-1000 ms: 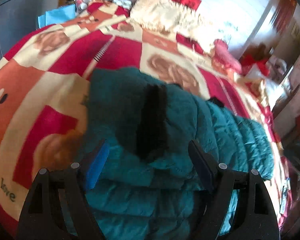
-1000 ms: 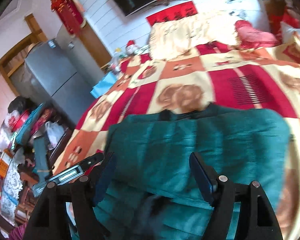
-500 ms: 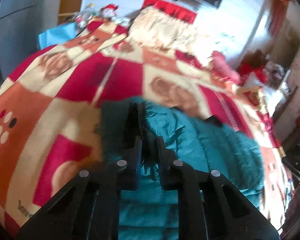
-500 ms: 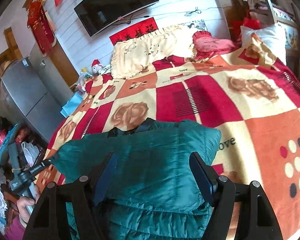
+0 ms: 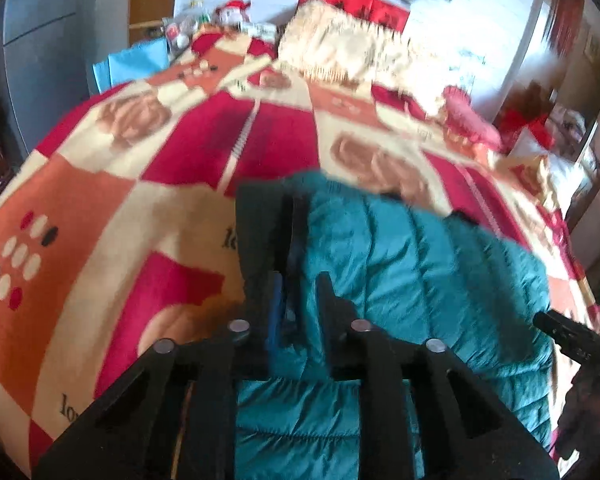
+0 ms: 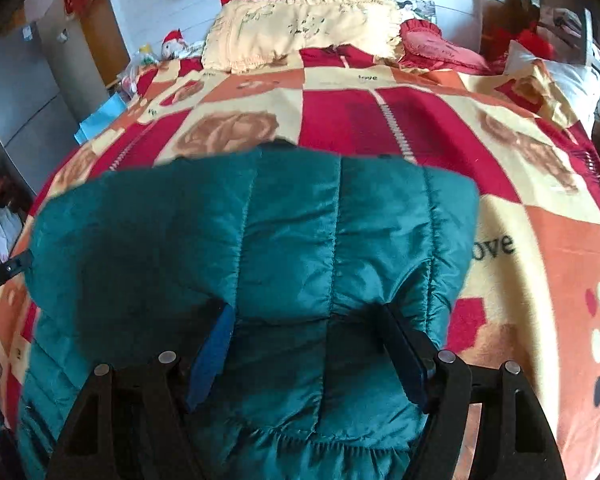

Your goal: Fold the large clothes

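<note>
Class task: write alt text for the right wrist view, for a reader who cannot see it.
A teal quilted jacket lies on a bed covered by a red, orange and cream patchwork blanket, with the open right tongs over its near part. A cream pillow lies at the far end.

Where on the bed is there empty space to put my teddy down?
The blanket is bare to the right of the teal jacket, out to the dotted patch. It is also bare beyond the jacket, up to the cream pillow. In the left view, the blanket left of the jacket is bare too. The near middle is crowded: jacket and both grippers.
</note>
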Tool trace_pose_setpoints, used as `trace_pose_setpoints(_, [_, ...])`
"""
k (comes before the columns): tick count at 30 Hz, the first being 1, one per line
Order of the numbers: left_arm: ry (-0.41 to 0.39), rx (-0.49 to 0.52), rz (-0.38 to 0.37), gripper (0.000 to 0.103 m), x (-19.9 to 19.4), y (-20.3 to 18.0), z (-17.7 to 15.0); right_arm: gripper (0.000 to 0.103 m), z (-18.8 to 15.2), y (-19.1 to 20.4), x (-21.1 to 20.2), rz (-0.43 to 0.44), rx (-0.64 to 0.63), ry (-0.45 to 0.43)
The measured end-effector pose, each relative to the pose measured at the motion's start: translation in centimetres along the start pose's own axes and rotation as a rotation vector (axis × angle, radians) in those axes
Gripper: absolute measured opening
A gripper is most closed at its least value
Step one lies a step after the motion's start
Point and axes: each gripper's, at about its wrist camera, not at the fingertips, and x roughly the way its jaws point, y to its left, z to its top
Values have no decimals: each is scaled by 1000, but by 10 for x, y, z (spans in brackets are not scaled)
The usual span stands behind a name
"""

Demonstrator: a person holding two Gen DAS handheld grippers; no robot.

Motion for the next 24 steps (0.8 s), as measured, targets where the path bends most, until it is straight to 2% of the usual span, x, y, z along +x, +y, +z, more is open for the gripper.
trace_pose_setpoints(1, [-26, -5, -9, 52, -5, -2, 2, 73, 2, -2, -9, 18, 14, -18])
trace_pose_setpoints(2, [-47, -8, -12, 71, -8, -4, 3, 73, 3, -4, -15, 32, 23, -33])
trace_pose_setpoints(3, [-84, -10, -14, 73, -11, -9, 4, 73, 7, -3, -23, 43, 29, -51])
trace_pose_setpoints(5, [-108, 2, -13, 73, -8, -16, 5, 73, 14, 2, -33, 37, 27, -83])
trace_pose_setpoints(8, [-62, 45, 3, 73, 12, -31, 5, 77, 25, 19, -32, 27, 6, -100])
trace_pose_setpoints(14, [21, 152, 137, 73, 60, -44, -8, 77, 35, 52, 9, -58, -56, -83])
trace_pose_setpoints(20, [21, 166, 128, 74, 76, -39, -18, 80, 24, 55, 48, -104, -78, -85])
trace_pose_setpoints(24, [31, 174, 131, 75, 81, -39, -18, 82, 20, 48, 62, -103, -65, -79])
